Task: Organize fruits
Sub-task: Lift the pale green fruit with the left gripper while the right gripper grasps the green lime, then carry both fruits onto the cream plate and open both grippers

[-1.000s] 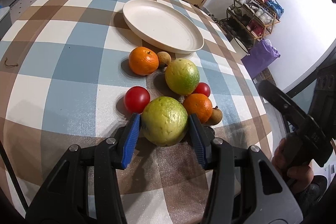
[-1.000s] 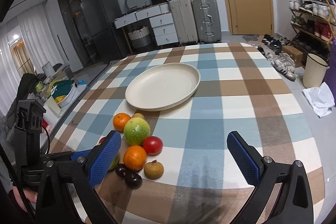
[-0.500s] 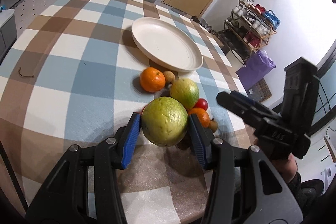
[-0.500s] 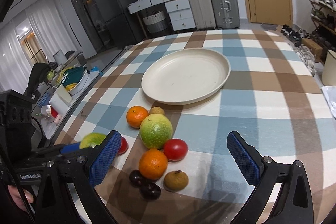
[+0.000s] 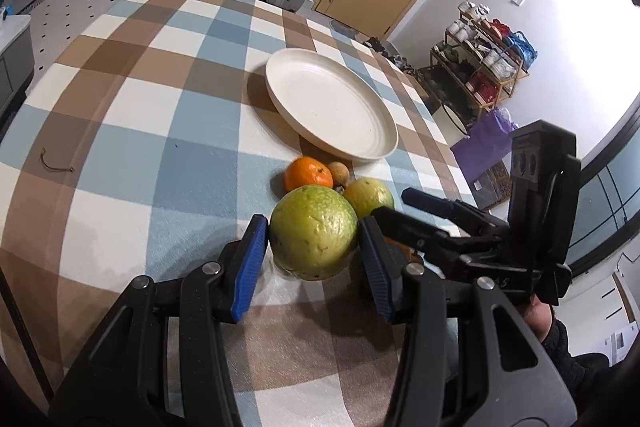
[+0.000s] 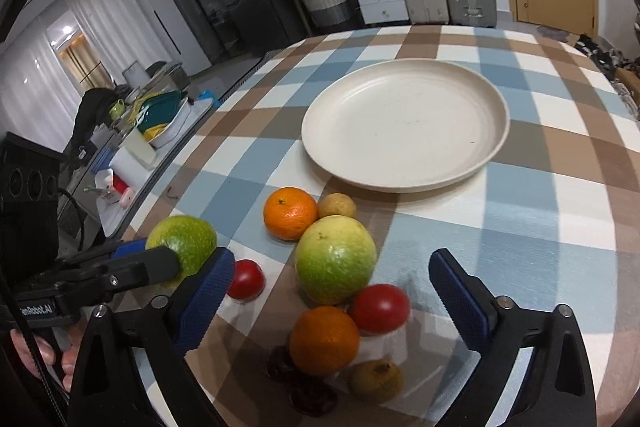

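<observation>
The plate point(image 6: 404, 125) is sitting empty near the middle of the checked table point(image 5: 132, 131), with nothing touching its inside. All the fruit is lying in a cluster between the plate and the near edge of the table.

The left gripper point(image 5: 312, 247) is pinching a green guava point(image 5: 314, 231) between its blue pads, holding it clear of the cloth. In the right wrist view this guava point(image 6: 182, 243) is showing half hidden behind the left gripper's dark finger, near the left edge of the table.

The right gripper point(image 6: 332, 287) is hanging over the cluster with its jaws spread wide and closing; a second guava point(image 6: 335, 259), a tomato point(image 6: 380, 308) and an orange point(image 6: 324, 340) are lying between the pads, none of them touched. A second tomato point(image 6: 246, 279) is peeking out partly behind the left pad. A second orange point(image 6: 290, 213) and a small tan fruit point(image 6: 337, 206) are touching each other just beside the plate's near rim. A brown fruit point(image 6: 375, 381) and two dark, wrinkled ones point(image 6: 308, 397) are lying nearest the table's edge; what kind they are is hard to make out.

In the left wrist view the right gripper's fingers are covering most of the cluster, leaving only the second guava's top, one orange and the tan fruit showing.
</observation>
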`<state>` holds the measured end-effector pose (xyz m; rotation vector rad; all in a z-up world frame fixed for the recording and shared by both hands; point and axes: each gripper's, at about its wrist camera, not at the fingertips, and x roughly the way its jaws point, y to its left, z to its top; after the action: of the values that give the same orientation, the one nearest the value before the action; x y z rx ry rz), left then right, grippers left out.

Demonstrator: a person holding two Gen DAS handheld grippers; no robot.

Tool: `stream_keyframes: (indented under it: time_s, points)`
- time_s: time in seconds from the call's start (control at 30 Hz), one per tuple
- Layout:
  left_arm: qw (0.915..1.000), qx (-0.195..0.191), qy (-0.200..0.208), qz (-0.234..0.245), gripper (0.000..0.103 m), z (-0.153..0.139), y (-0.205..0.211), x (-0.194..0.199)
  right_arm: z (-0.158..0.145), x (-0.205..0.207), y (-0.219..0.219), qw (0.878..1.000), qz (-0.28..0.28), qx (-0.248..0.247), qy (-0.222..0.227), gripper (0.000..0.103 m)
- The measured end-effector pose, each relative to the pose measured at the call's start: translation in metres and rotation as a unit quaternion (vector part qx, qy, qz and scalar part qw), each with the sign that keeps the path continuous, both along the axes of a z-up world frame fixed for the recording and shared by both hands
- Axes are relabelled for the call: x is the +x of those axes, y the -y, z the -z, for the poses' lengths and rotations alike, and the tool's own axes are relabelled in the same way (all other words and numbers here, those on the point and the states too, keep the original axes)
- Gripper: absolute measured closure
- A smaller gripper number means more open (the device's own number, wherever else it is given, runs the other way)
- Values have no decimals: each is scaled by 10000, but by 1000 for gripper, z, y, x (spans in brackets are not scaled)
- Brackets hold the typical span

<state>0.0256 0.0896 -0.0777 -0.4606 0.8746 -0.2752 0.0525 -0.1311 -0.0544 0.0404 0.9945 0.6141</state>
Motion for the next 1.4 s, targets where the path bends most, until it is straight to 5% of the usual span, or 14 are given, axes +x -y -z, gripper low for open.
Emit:
stream_keyframes:
  time_s: [0.3, 0.37, 0.87, 1.4]
  points:
    - [9999, -20, -80, -67, 59, 2, -6, 12, 15, 14, -17, 9990, -212, -289, -273, 30]
    - [9999, 8, -96, -64, 59, 2, -5, 16, 19, 17, -17, 9985, -223, -361, -342, 53]
    - [9999, 74, -101, 18, 59, -11, 4, 60, -4, 28, 17, 9989, 73, 376, -256, 54]
    - [9990, 212, 13, 385, 59, -33, 25, 151, -34, 78, 30, 9973, 178, 676, 207, 54]
